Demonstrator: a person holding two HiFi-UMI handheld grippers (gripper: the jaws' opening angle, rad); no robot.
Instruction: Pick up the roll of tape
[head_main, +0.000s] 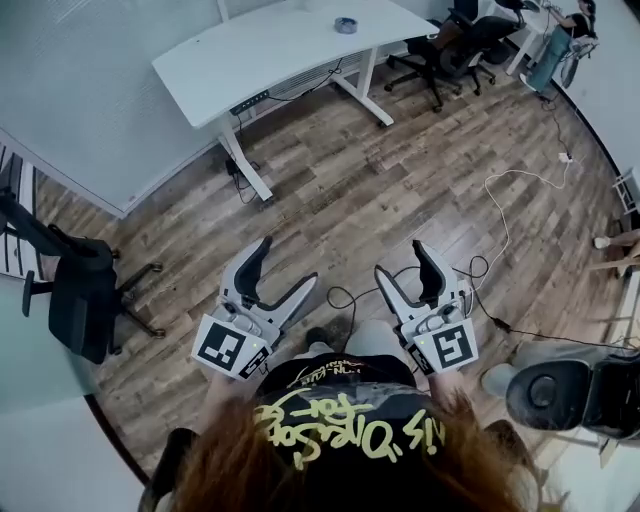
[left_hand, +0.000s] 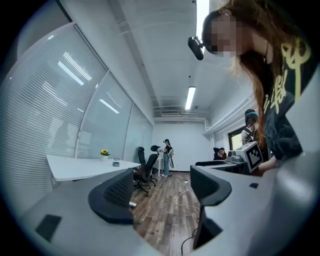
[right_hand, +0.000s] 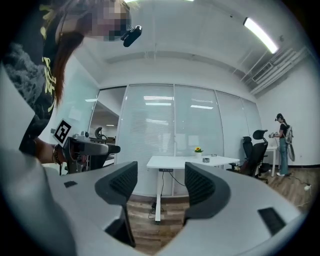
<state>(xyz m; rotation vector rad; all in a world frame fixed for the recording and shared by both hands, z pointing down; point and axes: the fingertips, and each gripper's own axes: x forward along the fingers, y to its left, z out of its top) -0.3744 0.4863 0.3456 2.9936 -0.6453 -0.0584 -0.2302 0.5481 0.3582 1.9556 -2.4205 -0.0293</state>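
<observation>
Your left gripper (head_main: 288, 262) and right gripper (head_main: 402, 258) are both wide open and empty, tape (head_main: 345, 25) well ahead on the desk (head_main: 270, 55), so rushing in could nudge it away.

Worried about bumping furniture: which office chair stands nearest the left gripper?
The black chair at the head view's left edge, off to the side of the left gripper; the chairs past the white desk stand much farther off.

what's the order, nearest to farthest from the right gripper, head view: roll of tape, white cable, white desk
1. white cable, floor, right of the right gripper
2. white desk, farther ahead
3. roll of tape, on the desk, past its near edge
</observation>
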